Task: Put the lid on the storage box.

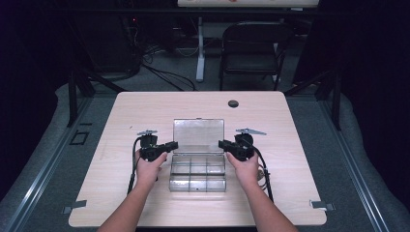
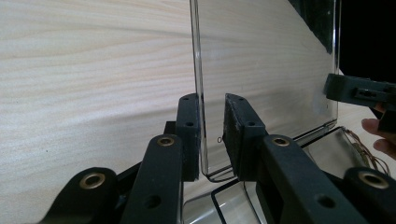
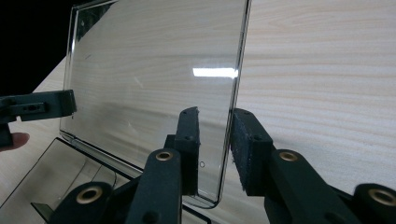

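A pale wooden tabletop (image 1: 145, 106) carries a clear plastic box (image 1: 197, 177), which sits near the middle, a little toward the person's side. Its base is split into compartments and lies flat. The lid (image 1: 198, 134) is swung open and stands up from the far edge of the base.

The person's forearms come in from the near edge, one on each side of the box. The left tongs (image 1: 172, 144) point inward at the lid's left edge, close to its lower corner. The right tongs (image 1: 223, 143) point inward at the lid's right edge, at about the same height, so the lid stands between the two.

In the left gripper view the lid's edge (image 2: 200, 93) runs upright through the gap of the left tongs (image 2: 212, 135). It lies close against one pad, while a clear gap shows to the other, so these tongs are open around the edge, not pressing on it. The right tongs show farther off at the lid's other side.

In the right gripper view the lid's edge (image 3: 236, 93) passes between the pads of the right tongs (image 3: 215, 154), with space on both sides. These tongs are likewise open and clamp nothing.
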{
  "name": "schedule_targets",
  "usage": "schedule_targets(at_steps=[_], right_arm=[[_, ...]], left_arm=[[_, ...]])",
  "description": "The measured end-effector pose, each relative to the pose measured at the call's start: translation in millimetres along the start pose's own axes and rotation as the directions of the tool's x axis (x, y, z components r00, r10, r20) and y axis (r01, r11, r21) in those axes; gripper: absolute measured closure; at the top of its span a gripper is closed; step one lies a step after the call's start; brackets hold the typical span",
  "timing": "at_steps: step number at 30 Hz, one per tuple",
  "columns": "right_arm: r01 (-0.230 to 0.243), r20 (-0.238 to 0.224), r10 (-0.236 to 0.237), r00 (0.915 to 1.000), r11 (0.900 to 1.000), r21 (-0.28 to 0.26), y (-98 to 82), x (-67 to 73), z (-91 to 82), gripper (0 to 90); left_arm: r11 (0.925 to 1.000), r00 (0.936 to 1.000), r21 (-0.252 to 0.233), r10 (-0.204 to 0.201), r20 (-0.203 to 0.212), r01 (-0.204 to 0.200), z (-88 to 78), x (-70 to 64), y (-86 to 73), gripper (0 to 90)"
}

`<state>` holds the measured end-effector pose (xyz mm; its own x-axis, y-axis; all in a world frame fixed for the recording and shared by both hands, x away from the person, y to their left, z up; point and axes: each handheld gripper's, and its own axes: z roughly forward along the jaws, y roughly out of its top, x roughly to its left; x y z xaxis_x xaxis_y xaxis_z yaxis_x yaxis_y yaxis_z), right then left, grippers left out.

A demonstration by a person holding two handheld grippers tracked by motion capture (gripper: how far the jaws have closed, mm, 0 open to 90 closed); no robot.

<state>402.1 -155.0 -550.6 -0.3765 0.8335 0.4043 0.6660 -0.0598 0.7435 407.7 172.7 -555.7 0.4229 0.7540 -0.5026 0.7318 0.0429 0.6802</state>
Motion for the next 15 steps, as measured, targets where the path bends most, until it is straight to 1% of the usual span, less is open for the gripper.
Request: schedule_targets(at_steps=[3,5,8,13,15], right_arm=[[-0.025,-0.010,0.025,0.9996,1.000,0.003,-0.1,-1.6,1.2,73.1],[-0.032,-0.011,0.032,0.9994,0.999,0.011,0.2,-2.6,1.4,73.1],[-0.050,-0.013,0.050,0.9987,0.999,0.019,0.2,-3.9,2.0,73.1],[-0.064,-0.013,0.064,0.9979,0.998,0.021,0.1,-4.8,3.0,73.0],[-0.079,-0.016,0.079,0.9968,0.997,0.024,-0.1,-5.2,3.3,72.9]], left_arm=[[0.9999,0.9998,0.003,-0.017,0.007,0.017,0.8,1.9,0.0,76.0],[0.9997,0.9996,0.004,-0.025,0.012,0.025,1.2,2.7,-0.1,75.8],[0.9988,0.9986,0.003,-0.050,0.017,0.050,2.1,3.4,-0.7,75.6],[0.9983,0.9980,0.001,-0.059,0.025,0.059,3.0,5.7,-1.2,75.4],[0.9978,0.9975,0.005,-0.066,0.027,0.066,3.3,6.1,-1.3,75.1]])
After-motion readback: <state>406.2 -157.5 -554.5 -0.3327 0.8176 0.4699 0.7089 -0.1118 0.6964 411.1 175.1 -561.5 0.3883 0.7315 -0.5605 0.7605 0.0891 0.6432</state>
